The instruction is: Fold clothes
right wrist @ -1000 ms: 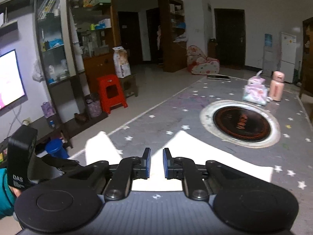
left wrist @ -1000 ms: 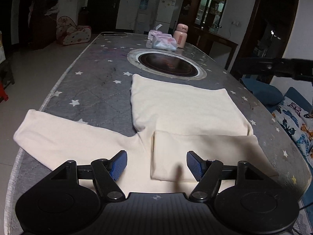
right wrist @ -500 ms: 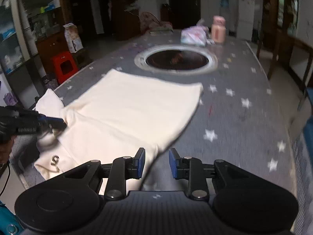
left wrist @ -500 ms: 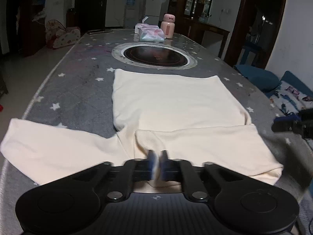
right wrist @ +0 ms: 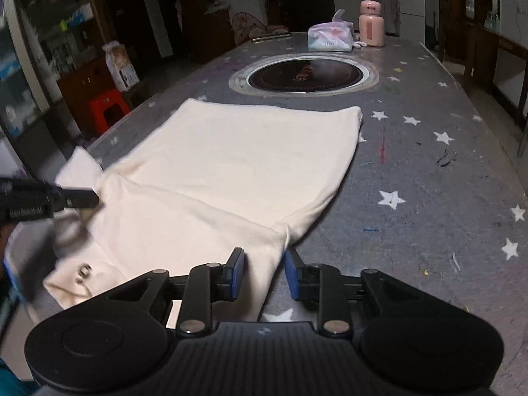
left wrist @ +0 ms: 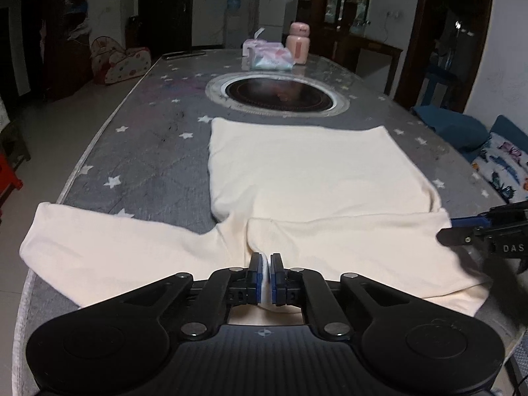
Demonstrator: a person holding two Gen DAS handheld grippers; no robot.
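A cream long-sleeved top (left wrist: 307, 171) lies flat on the grey star-patterned table (left wrist: 148, 151). One sleeve (left wrist: 109, 241) stretches out to the left; the other is folded across the near part of the body. My left gripper (left wrist: 266, 265) is shut on a pinch of the cream fabric at the near edge, by the fold's end. My right gripper (right wrist: 262, 272) is open, its jaws either side of the garment's near right edge (right wrist: 264, 257). It also shows in the left wrist view (left wrist: 488, 227) at the right, beside the folded sleeve.
A round black cooktop (left wrist: 277, 94) is set into the table beyond the top. A tissue pack (left wrist: 269, 56) and a pink bottle (left wrist: 298, 44) stand at the far end. A blue sofa with a butterfly cushion (left wrist: 501, 161) is on the right; a red stool (right wrist: 107, 109) stands on the floor.
My left gripper closed from wide open onto the cream fabric. My right gripper swung round to the garment's right side, lowered to its near edge and opened wider.
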